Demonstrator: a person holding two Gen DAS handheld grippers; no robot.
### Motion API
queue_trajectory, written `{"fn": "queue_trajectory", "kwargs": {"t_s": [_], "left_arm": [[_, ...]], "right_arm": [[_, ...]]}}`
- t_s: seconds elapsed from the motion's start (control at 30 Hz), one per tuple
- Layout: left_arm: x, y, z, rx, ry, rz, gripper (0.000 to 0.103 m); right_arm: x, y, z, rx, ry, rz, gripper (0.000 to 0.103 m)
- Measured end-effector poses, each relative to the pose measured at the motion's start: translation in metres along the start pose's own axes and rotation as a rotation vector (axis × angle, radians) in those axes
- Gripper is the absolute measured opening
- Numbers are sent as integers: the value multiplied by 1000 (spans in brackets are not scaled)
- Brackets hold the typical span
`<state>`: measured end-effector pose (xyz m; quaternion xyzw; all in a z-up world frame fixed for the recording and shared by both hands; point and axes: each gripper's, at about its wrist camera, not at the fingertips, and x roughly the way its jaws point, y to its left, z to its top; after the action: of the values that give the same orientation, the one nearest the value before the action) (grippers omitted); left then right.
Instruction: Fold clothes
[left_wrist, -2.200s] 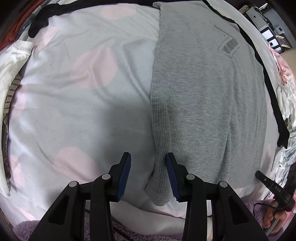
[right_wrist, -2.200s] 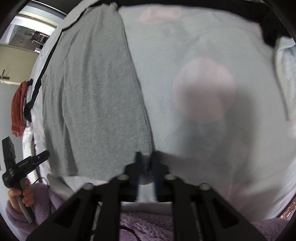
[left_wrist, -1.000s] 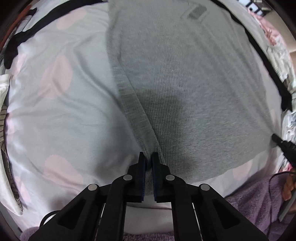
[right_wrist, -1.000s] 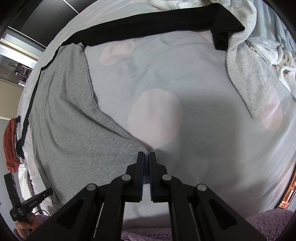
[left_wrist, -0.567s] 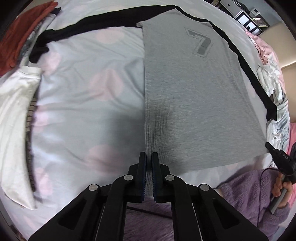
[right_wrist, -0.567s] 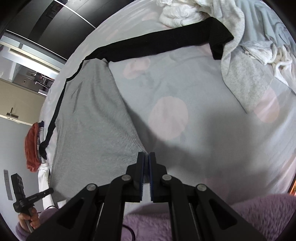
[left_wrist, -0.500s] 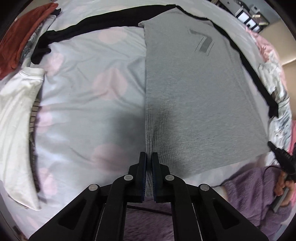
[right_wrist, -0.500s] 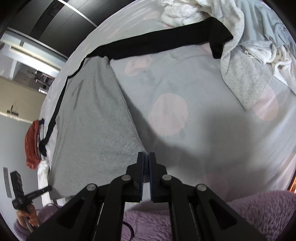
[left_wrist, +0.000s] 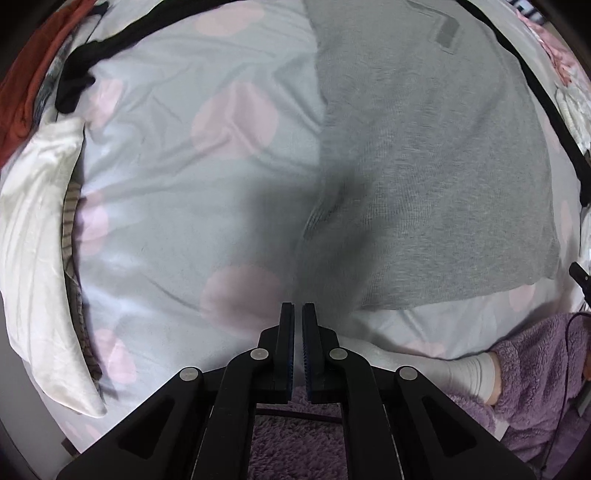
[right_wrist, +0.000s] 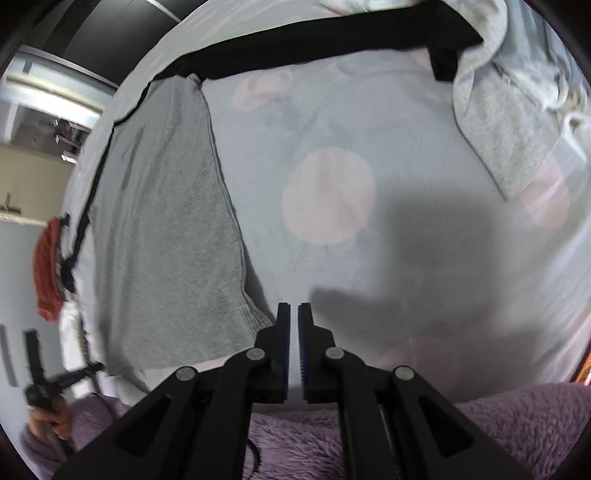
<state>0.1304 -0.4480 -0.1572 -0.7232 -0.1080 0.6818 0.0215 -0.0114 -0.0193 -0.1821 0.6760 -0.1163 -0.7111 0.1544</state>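
Note:
A grey ribbed shirt (left_wrist: 424, 166) with a dark printed number lies flat on the bed, hem towards me. Its lower left corner bunches into a small crease and runs down to my left gripper (left_wrist: 298, 314), which is shut on that corner. In the right wrist view the same shirt (right_wrist: 166, 240) lies to the left. Its lower right corner reaches the left finger of my right gripper (right_wrist: 294, 314), which is shut. The pinch itself is hidden behind the finger. A hand (right_wrist: 48, 417) at the lower left holds the other gripper.
The bed sheet (left_wrist: 166, 184) is pale blue with pink dots. A white garment (left_wrist: 33, 240) and a red one (left_wrist: 22, 85) lie along its left side. A black sleeve (right_wrist: 332, 44) crosses the far end, beside a grey pile (right_wrist: 509, 122). A purple fleece (left_wrist: 535, 369) and a white sock (left_wrist: 469, 373) are near me.
Both grippers have come down closer to the bed. The shirt, taut half a second ago, has gone slack and creased near its left corner. Both stay shut.

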Motion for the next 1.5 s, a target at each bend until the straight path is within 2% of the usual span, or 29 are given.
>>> {"fn": "queue_trajectory", "kwargs": {"t_s": [0.07,0.13,0.17,0.2,0.27,0.37,0.53,0.63,0.67,0.7,0.73,0.77,0.83,0.87,0.93,1.1,1.23,1.33,1.43,1.5], "left_arm": [[-1,6,2,-21,-3,-45,5],[-4,12,3,-38,-20,-84,6],[-7,16,4,-51,-34,-103,11],[-9,19,5,-67,-46,-121,23],[-13,27,8,-105,-71,-142,36],[-9,36,15,-152,-66,-146,38],[8,45,25,-233,-11,-182,37],[11,46,28,-244,-1,-192,37],[9,46,29,-237,-6,-197,36],[8,46,29,-231,-11,-202,31],[7,46,29,-225,-16,-202,27],[5,47,29,-219,-20,-198,18],[1,48,27,-209,-33,-192,13],[-3,52,21,-205,-43,-193,7],[-7,64,4,-198,-55,-189,6],[0,61,11,-162,-14,-87,4],[9,59,18,-138,33,2,4],[17,62,19,-137,85,84,4],[12,67,20,-146,76,83,5],[4,67,28,-158,38,30,6]], "right_arm": [[3,1,1,0,15,18,20],[5,1,1,0,29,35,21],[7,1,2,-1,37,44,21],[8,2,2,-1,44,53,21],[11,2,2,-1,59,71,21],[21,9,4,-23,93,59,21],[39,21,9,-74,148,15,21],[45,27,10,-110,162,0,22],[46,30,11,-125,157,2,19],[44,32,11,-140,140,12,16],[40,32,10,-147,117,18,5],[36,33,10,-153,94,22,5],[24,28,6,-133,44,29,4],[18,22,4,-106,30,36,4],[6,7,-1,-49,7,52,4],[2,-11,-5,14,40,65,4],[20,7,1,-47,91,-66,4],[28,11,6,-59,113,-127,4],[30,13,8,-55,127,-112,7],[23,10,8,-30,101,-64,9]]}}
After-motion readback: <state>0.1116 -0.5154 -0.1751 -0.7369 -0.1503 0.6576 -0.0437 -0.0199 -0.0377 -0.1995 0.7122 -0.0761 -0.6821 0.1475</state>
